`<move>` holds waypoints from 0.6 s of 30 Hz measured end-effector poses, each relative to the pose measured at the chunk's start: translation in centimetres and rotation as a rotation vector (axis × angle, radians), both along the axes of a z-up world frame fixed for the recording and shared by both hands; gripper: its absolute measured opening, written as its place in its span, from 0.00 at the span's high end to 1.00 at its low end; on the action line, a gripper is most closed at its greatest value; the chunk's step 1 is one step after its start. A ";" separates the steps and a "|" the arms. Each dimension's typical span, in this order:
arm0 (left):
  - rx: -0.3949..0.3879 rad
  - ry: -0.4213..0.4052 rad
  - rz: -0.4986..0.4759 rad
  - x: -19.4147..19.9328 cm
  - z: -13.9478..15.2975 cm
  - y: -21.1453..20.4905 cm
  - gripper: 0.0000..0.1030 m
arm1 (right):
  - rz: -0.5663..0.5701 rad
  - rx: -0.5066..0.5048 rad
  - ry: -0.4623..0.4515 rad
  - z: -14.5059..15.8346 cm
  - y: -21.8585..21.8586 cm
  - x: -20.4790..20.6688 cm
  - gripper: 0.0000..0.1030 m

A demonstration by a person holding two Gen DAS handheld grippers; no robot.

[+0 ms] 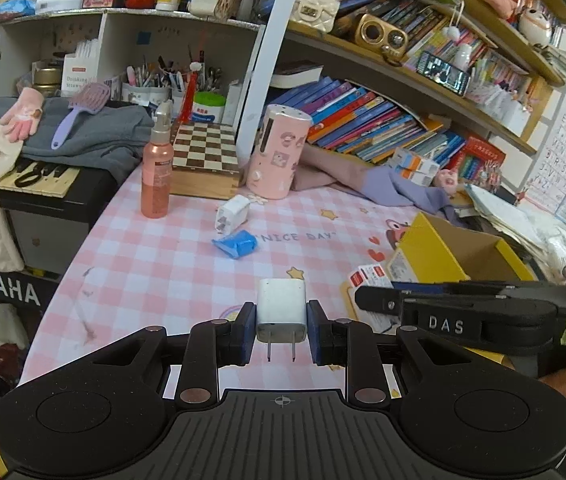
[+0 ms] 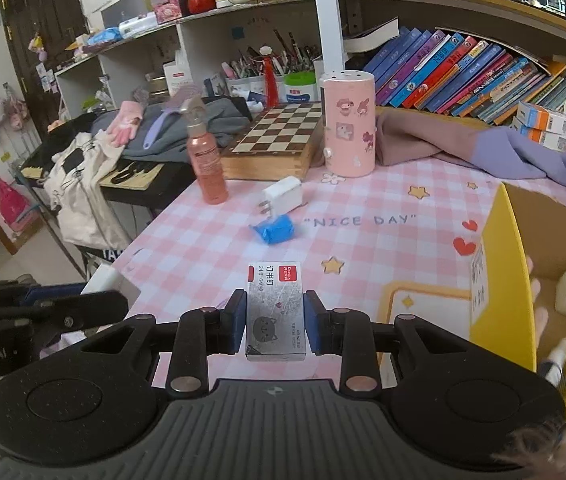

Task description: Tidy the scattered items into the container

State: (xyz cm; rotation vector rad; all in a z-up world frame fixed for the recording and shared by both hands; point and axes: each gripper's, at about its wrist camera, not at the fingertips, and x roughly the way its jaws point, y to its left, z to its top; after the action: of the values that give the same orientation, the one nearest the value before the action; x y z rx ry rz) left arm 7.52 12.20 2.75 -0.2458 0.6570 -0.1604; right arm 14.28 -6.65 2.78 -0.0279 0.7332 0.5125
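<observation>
the left gripper [image 1: 281, 330] has its fingers clamped on a white charger [image 1: 281, 310], prongs toward the camera. the right gripper [image 2: 275, 326] grips a small staple box [image 2: 275, 314]. both hang above the pink checked desk [image 2: 363, 248], with the yellow cardboard box [image 2: 501, 280] at right, while another charger [image 2: 283, 198] and a blue packet [image 2: 275, 230] lie farther back.

My two cameras rode just behind the fingers, close above the pink checked surface [image 1: 171, 264], tilted down toward the shelves. Both caught the chessboard [image 1: 205, 152], pink bottle [image 2: 207, 168] and yellow box [image 2: 503, 280].
</observation>
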 end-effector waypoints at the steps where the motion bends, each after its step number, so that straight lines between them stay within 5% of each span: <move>1: 0.000 -0.001 0.000 -0.5 0.0 -0.1 0.76 | 0.000 0.000 0.000 0.0 -0.1 -0.7 0.73; 18: -0.024 0.007 -0.052 -7.0 0.3 -1.7 0.76 | -0.070 0.014 -0.003 -0.3 -3.1 -9.5 0.73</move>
State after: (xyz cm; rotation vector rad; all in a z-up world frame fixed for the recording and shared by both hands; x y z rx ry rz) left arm 0.53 10.54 3.06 -0.2528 0.6692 -0.2170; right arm 4.77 -9.80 2.45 0.0103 0.7251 0.4503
